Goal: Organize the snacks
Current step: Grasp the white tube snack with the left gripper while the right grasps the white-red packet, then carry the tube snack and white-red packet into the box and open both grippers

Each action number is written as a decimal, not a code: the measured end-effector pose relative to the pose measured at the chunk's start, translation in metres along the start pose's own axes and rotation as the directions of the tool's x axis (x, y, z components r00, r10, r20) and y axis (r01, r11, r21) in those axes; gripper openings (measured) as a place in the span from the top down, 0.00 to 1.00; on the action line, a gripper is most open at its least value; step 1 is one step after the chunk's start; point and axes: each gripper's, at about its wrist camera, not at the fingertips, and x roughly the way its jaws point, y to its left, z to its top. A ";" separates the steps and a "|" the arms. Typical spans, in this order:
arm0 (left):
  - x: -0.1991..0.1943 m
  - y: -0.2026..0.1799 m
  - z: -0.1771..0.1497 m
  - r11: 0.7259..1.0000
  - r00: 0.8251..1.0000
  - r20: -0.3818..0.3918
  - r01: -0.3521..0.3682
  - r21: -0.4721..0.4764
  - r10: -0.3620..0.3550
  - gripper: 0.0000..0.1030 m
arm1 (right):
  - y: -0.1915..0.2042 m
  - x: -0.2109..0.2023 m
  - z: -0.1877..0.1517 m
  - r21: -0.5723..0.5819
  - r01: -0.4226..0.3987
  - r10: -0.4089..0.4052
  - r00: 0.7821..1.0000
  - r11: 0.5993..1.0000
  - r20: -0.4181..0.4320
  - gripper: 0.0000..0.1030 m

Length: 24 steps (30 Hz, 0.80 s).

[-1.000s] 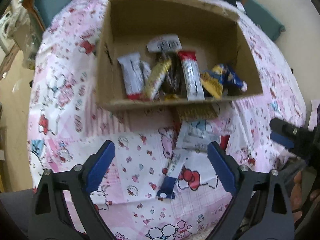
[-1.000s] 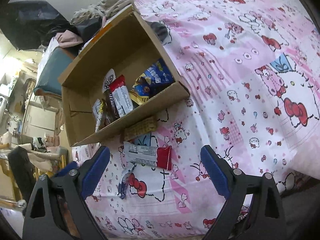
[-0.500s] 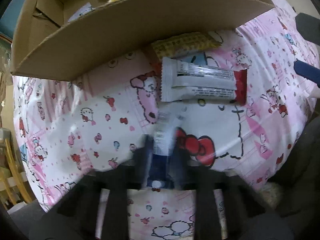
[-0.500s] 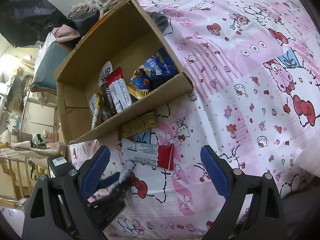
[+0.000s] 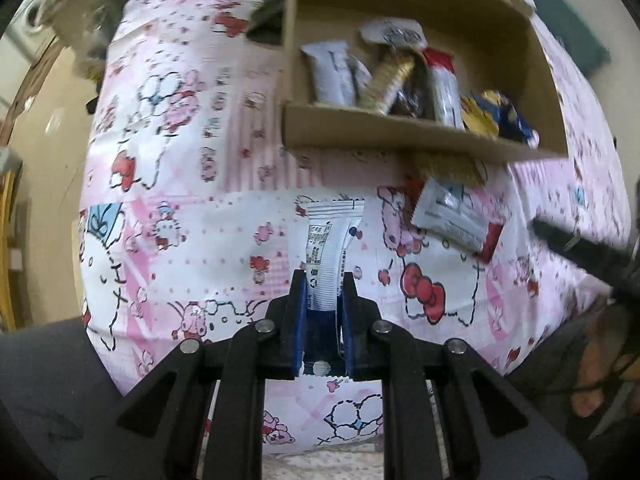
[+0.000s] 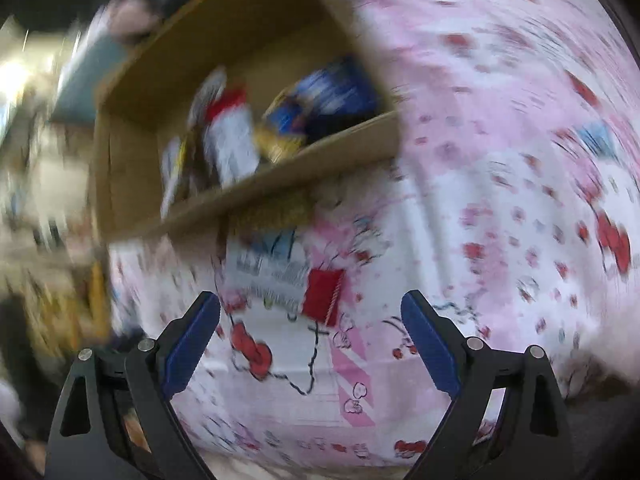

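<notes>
left gripper [image 5: 323, 292] fingers were nearly closed, blue pads [image 5: 301, 320] clamped on both sides of a white-and-blue snack stick [image 5: 330, 252]. the packet's blue end sat back between the pads; its white crimped end stuck out forward, above the pink cartoon-print cloth [image 5: 200, 240]. whether it was clear of the cloth couldn't be told.

right gripper [image 6: 310, 328] fingers were spread wide, nothing between them. that view was heavily motion-blurred. it hung over the same cloth [image 6: 500, 200], with the white bar with red end [image 6: 288, 280] just ahead of the tips, lying flat.

in the left view that bar [image 5: 460, 220] lay on the cloth to the right of the held stick, apart from it. just beyond it a yellow wafer pack [image 5: 452, 168] lay against the near wall of the cardboard box [image 5: 400, 136], partly tucked under the edge.

further out, the box was open-topped and held several snacks: a white bar [image 5: 332, 72], a gold-wrapped one [image 5: 386, 84], a dark one, a red-and-white bar [image 5: 444, 88], a blue-and-yellow pack [image 5: 500, 116], and a white pouch [image 5: 394, 34] at the back. the right view showed the same box [image 6: 280, 184] with blurred contents.

a dark object [image 5: 580, 252] entered at the right edge of the left view; too blurred to identify.
</notes>
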 end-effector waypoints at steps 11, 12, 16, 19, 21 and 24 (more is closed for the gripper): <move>0.004 0.004 0.012 0.999 0.999 0.036 -0.036 -0.005 0.036 0.88 | 0.082 0.084 0.001 -0.555 0.187 -0.258 0.965 0.811 -0.052 0.39; 0.004 0.005 0.012 0.999 0.999 0.037 -0.037 -0.006 0.038 0.88 | 0.084 0.087 -0.002 -0.575 0.190 -0.270 0.961 0.796 -0.055 0.56; 0.001 0.012 0.013 0.999 0.998 0.041 -0.038 -0.031 0.039 0.88 | 0.086 0.067 -0.018 -0.598 0.102 -0.209 0.972 0.795 -0.111 0.68; -0.001 0.011 0.014 0.999 0.999 0.046 -0.028 -0.037 0.029 0.88 | 0.080 0.046 -0.031 -0.555 0.023 -0.137 0.977 0.832 -0.165 0.68; -0.002 0.007 0.014 0.999 0.998 0.055 -0.031 -0.025 0.032 0.88 | 0.072 0.029 -0.035 -0.490 -0.034 -0.065 0.981 0.871 -0.184 0.68; -0.003 0.004 0.014 0.999 0.997 0.062 -0.040 -0.013 0.041 0.88 | 0.064 0.006 -0.036 -0.414 -0.081 0.021 0.989 0.907 -0.149 0.68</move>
